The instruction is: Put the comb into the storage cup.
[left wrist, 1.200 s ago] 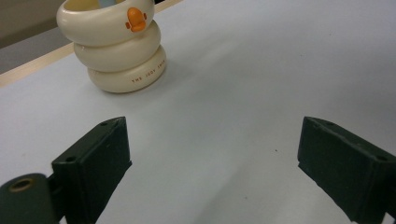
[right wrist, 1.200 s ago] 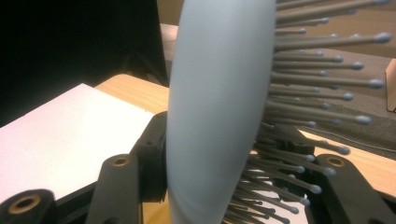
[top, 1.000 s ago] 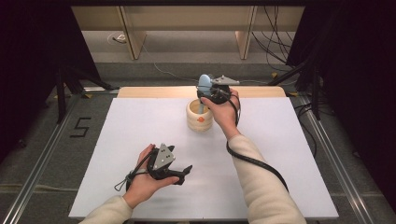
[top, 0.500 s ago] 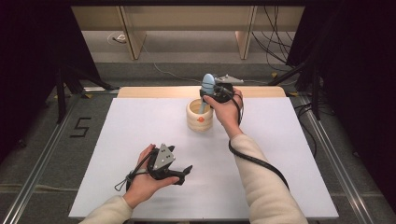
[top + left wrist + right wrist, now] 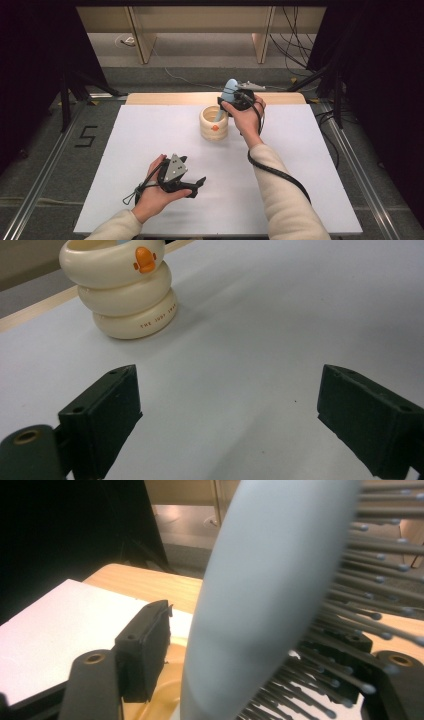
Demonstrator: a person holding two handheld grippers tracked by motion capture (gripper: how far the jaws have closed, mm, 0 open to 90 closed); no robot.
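A cream holder (image 5: 215, 125) made of stacked rings, with an orange duck bill (image 5: 145, 259) on its front, stands on the white board (image 5: 150, 135). A light blue hairbrush (image 5: 229, 92) stands in it, head up. My right gripper (image 5: 235, 100) is around the brush head (image 5: 260, 580). Its jaws have just been opening: the left jaw stands clear of the brush back, and the bristles (image 5: 350, 630) reach toward the other jaw. My left gripper (image 5: 197, 185) rests open near the board's front, aimed at the holder (image 5: 125, 295), with nothing between its fingers.
A wooden table edge (image 5: 165, 98) runs behind the board. Beyond it are shelf legs (image 5: 145, 45) and cables (image 5: 295, 35) on the floor. A metal rail (image 5: 45, 170) runs along the left side, with dark curtains on both sides.
The right hand and the brush head have shifted slightly to the right above the holder. The left hand has stayed put.
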